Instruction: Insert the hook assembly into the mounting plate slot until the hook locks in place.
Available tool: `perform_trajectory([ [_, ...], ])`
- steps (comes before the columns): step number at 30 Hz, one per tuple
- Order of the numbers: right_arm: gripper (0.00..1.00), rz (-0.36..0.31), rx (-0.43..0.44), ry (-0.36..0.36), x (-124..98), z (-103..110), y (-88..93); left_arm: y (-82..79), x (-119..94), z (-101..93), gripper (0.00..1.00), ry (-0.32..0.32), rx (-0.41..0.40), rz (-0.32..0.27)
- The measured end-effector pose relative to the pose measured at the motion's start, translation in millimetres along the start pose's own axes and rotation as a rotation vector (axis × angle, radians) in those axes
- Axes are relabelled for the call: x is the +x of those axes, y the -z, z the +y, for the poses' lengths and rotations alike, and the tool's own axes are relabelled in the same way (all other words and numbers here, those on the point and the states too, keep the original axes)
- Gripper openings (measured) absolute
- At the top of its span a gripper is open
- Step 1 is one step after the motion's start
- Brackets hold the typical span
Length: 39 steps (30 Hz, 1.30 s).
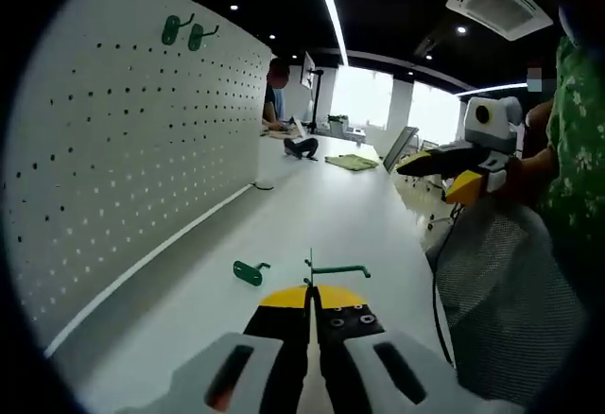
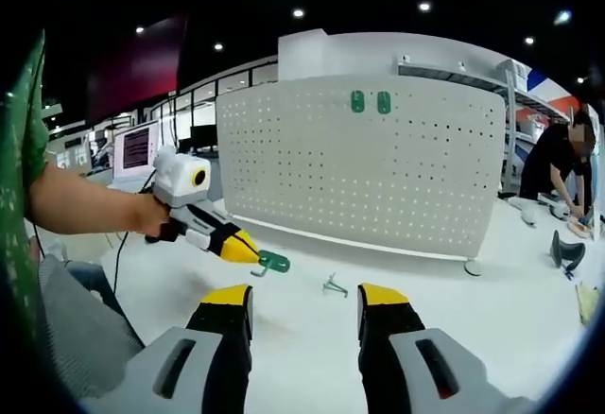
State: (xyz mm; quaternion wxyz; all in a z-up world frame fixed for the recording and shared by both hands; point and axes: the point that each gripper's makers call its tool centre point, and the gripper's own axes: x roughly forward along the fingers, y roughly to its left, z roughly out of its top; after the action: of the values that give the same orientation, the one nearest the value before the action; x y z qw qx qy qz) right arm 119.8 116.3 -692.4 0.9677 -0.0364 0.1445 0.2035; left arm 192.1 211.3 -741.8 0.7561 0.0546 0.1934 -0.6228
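- The left gripper (image 1: 310, 293) is pressed together on the green hook assembly (image 1: 337, 269), held above the white counter (image 1: 321, 215).
- A green mounting plate (image 1: 250, 272) is seen lying on the counter, near the pegboard (image 1: 142, 149) edge.
- The right gripper (image 2: 304, 302) is spread and holds nothing.
- The hook is judged light, stiff, thin wire; it is best held at its straight shank.

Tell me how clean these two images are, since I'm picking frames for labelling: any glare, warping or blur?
Left gripper view: the windows are blown out white, the pegboard bows from the fisheye, and the left gripper looks soft up close. Right gripper view: even ceiling light, no harsh shadows; the pegboard curves, and the green hook shows clearly.
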Motion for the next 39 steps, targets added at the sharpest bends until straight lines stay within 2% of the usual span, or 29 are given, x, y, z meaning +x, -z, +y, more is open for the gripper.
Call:
perform_trajectory([
  [11,0.43,-0.005,-0.045,-0.050,0,6,-6.9,-30.8,-22,-30.9,0.02,0.011,0.016,-0.033],
  [17,0.43,-0.003,-0.100,-0.090,-2,12,-12.2,-40.2,-33,-47.4,0.02,0.021,0.018,-0.033],
  [26,0.43,0.003,-0.170,-0.137,-5,22,-14.7,-45.9,-43,-57.1,0.02,0.017,0.004,-0.048],
  [32,0.43,0.004,-0.288,-0.186,-9,33,-22.0,-44.6,-44,-57.7,0.02,0.017,-0.032,-0.035],
  [35,0.43,0.006,-0.386,-0.229,-12,42,-26.1,-45.0,-44,-58.8,0.02,0.019,-0.034,-0.031],
  [39,0.39,0.006,-0.566,-0.266,-12,55,-29.1,-49.2,-42,-63.5,0.02,0.036,-0.058,-0.033],
])
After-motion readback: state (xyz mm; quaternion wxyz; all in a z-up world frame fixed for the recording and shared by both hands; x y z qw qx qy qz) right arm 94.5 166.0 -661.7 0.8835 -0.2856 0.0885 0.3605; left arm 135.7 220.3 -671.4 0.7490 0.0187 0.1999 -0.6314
